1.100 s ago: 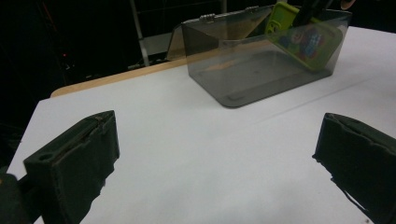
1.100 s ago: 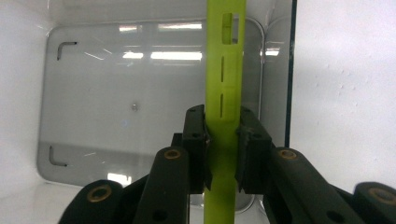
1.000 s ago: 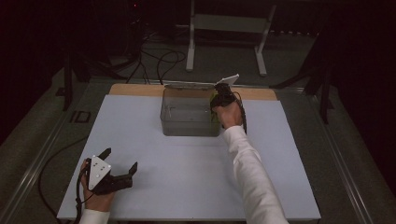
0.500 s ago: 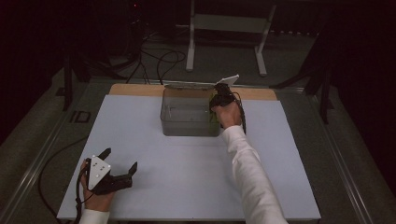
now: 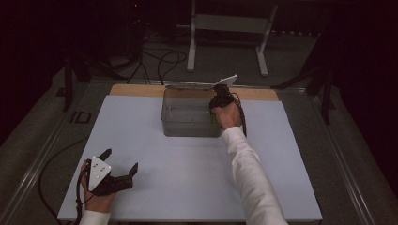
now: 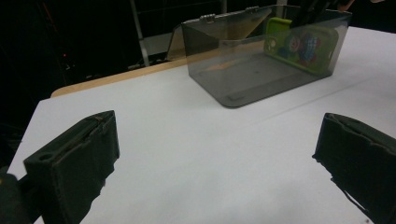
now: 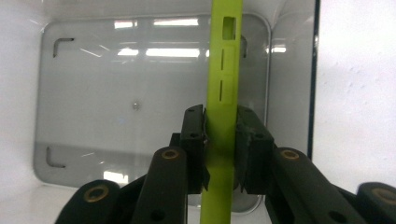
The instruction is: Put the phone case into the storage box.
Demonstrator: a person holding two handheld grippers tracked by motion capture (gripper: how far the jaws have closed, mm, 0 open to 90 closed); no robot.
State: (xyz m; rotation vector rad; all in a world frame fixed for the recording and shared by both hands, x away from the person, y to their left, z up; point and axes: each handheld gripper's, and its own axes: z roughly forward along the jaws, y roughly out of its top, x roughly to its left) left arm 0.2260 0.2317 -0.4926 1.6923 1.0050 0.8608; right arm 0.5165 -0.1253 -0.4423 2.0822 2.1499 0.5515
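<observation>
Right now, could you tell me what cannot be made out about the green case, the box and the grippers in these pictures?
- Green case: the right gripper view shows it edge-on, so its printed face is hidden; the lower end is cut off.
- Case in the left gripper view: the print is blurred through the box wall.
- Right gripper: in the high view the hand hides its tips.
- Left gripper: jaws cut off by the frame's bottom edge.

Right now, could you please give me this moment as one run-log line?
right gripper: shut on green phone case, inside clear bin | left gripper: open, holding nothing, low over white table
</observation>
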